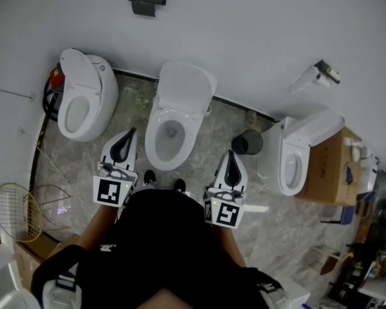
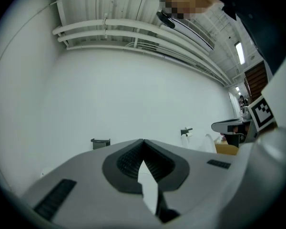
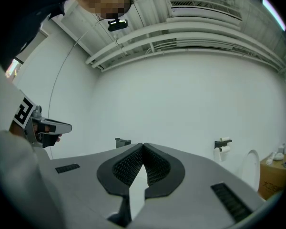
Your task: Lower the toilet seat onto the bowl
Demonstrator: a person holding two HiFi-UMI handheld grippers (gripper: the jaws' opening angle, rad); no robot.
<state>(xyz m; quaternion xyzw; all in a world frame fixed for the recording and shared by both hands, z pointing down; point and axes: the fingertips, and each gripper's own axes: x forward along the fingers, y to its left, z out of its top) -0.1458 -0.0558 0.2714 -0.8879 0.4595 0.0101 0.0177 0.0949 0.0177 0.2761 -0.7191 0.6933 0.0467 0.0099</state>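
In the head view the middle toilet stands against the white wall straight ahead of me, its white lid and seat tipped up and the bowl open. My left gripper hovers just left of the bowl's front, shut and empty. To the right of the bowl's front my right gripper is likewise shut, with nothing in it. Neither touches the toilet. Both gripper views point up at the wall and ceiling; the left gripper and right gripper show their jaws pressed together.
Another toilet stands at the left and a third at the right. A black bin sits between the middle and right ones. A cardboard box is at far right, a wire rack at the left.
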